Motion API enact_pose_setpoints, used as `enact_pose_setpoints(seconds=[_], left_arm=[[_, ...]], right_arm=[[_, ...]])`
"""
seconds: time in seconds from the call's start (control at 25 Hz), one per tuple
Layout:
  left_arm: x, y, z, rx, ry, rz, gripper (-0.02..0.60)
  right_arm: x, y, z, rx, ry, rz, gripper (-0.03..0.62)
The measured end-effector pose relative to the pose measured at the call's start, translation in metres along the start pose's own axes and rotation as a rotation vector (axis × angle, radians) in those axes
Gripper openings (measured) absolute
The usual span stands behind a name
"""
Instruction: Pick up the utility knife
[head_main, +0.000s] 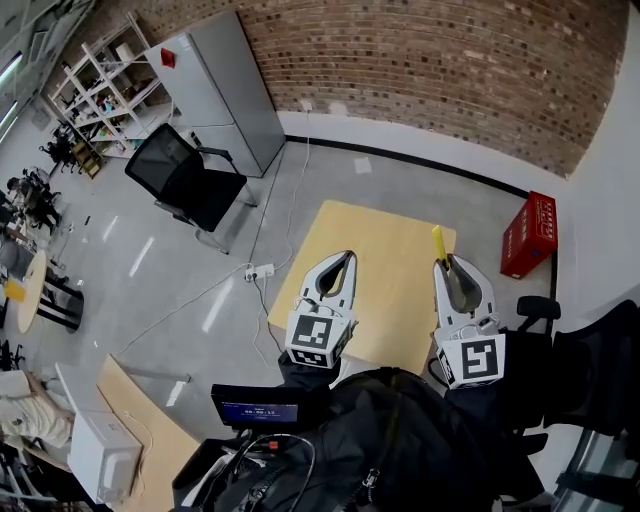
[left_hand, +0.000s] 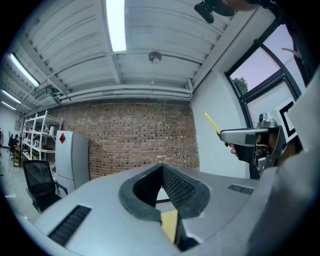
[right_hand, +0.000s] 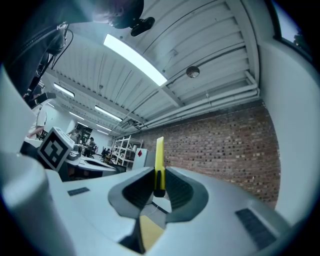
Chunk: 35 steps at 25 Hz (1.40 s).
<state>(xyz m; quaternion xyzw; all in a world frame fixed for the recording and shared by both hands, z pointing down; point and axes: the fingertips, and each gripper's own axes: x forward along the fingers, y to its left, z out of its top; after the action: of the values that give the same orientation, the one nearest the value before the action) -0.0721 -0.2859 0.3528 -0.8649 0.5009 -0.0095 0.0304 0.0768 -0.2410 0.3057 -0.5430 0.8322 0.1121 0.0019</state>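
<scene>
The right gripper (head_main: 441, 265) is clamped on the utility knife (head_main: 438, 243), whose yellow body sticks out past the jaw tips, held in the air above the far right part of a pale wooden table (head_main: 380, 300). The left gripper (head_main: 349, 256) hangs beside it over the same table, jaws closed tip to tip with nothing between them.

Around the table are a red crate (head_main: 530, 235) on the floor to the right, a black office chair (head_main: 188, 180) and a grey cabinet (head_main: 225, 90) to the left, and a white power strip (head_main: 260, 271) with its cable near the table's left edge.

The head view alone shows the table top. The right gripper view shows the knife (right_hand: 159, 155) upright between the ribbed pads, and people at desks far off on the left. The left gripper view catches the knife (left_hand: 213, 123) from the side, against a white wall beside a window (left_hand: 265, 75).

The floor is grey, the far wall (head_main: 420, 60) brick, and the ceiling carries strip lights.
</scene>
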Motion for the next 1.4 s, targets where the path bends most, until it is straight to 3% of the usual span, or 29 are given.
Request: enact_pose_setpoints(seconds=[1.4], left_arm=[[0.01,-0.007,-0.013,-0.027,0.022,-0.005,0.0]], right_arm=[[0.002,-0.001,-0.006,0.063,-0.026,0.015,0.069]])
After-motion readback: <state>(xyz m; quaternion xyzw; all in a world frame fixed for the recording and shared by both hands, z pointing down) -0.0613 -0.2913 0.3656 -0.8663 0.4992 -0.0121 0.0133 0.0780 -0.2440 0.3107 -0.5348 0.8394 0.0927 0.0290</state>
